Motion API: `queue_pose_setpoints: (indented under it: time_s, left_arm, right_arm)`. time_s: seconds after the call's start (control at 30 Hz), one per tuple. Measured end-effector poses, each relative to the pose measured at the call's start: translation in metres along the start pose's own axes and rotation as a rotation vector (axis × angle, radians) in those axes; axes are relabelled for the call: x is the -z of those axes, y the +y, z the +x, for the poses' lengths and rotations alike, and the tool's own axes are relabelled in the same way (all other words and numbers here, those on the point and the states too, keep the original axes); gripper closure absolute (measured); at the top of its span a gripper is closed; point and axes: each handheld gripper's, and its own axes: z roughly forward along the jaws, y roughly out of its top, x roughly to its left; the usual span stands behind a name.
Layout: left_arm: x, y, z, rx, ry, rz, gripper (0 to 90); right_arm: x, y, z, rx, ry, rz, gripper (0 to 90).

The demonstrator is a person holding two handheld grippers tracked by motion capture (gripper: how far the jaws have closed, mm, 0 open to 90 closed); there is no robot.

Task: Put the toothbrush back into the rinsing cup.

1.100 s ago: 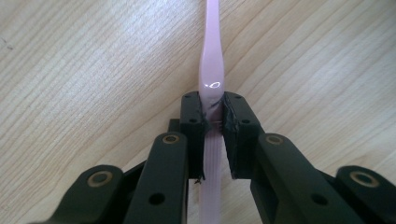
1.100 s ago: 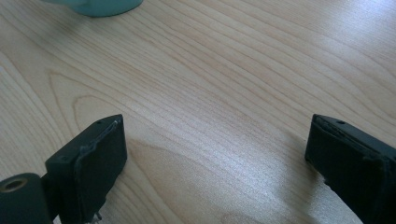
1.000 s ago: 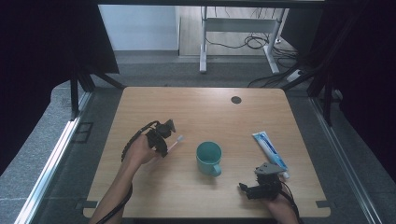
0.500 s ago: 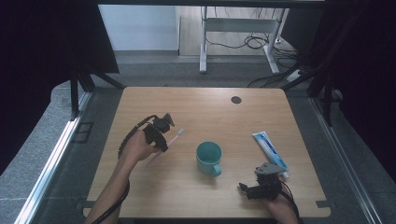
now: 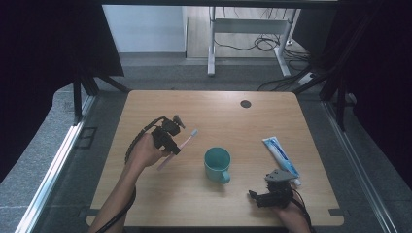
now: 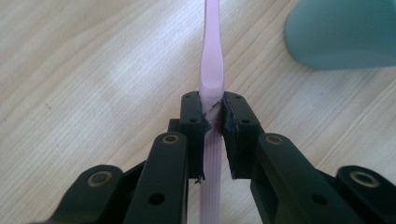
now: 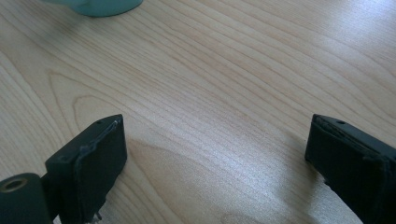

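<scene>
A pink toothbrush (image 5: 184, 142) is held off the table at a slant, its bristle end pointing toward the back right. My left gripper (image 5: 173, 146) is shut on its handle (image 6: 212, 70), left of a teal mug (image 5: 217, 165) that stands near the table's middle. The mug's side (image 6: 343, 32) shows at the upper right of the left gripper view. My right gripper (image 5: 253, 196) rests low at the front right with its jaws wide apart over bare wood (image 7: 219, 140), holding nothing. A blue and white toothpaste tube (image 5: 280, 154) lies flat behind it.
The light wooden table (image 5: 209, 111) has a dark round grommet (image 5: 245, 104) near its back edge. Grey floor surrounds the table, with a desk frame and cables beyond. A dark curtain hangs at both sides.
My left gripper has carried the toothbrush slightly right and toward the back, closer to the mug. The right gripper has stayed in place.
</scene>
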Motion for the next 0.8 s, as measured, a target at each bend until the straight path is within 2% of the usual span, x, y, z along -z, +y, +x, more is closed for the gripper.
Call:
queue_pose_setpoints:
  time_s: [0.03, 0.3, 0.37, 0.53, 0.63, 0.8]
  left_arm:
    - [0.003, 0.002, -0.002, -0.002, -0.01, -0.021, 79.4]
    - [0.012, 0.006, -0.01, -0.039, -0.026, -0.081, 79.4]
    - [0.015, 0.007, -0.013, -0.053, -0.039, -0.109, 79.4]
    - [0.02, 0.009, -0.017, -0.069, -0.04, -0.144, 79.4]
    - [0.024, 0.011, -0.021, -0.078, -0.048, -0.182, 79.4]
    - [0.028, 0.012, -0.024, -0.095, -0.055, -0.208, 79.4]
  right_arm:
    - [0.0, 0.0, 0.0, 0.0, -0.001, 0.001, 5.1]
    - [0.0, 0.0, 0.0, 0.0, 0.0, 0.0, 5.1]
    - [0.0, 0.0, 0.0, 0.0, 0.0, 0.0, 5.1]
    - [0.0, 0.0, 0.0, 0.0, 0.0, 0.0, 5.1]
    - [0.0, 0.0, 0.0, 0.0, 0.0, 0.0, 5.1]
    - [0.0, 0.0, 0.0, 0.0, 0.0, 0.0, 5.1]
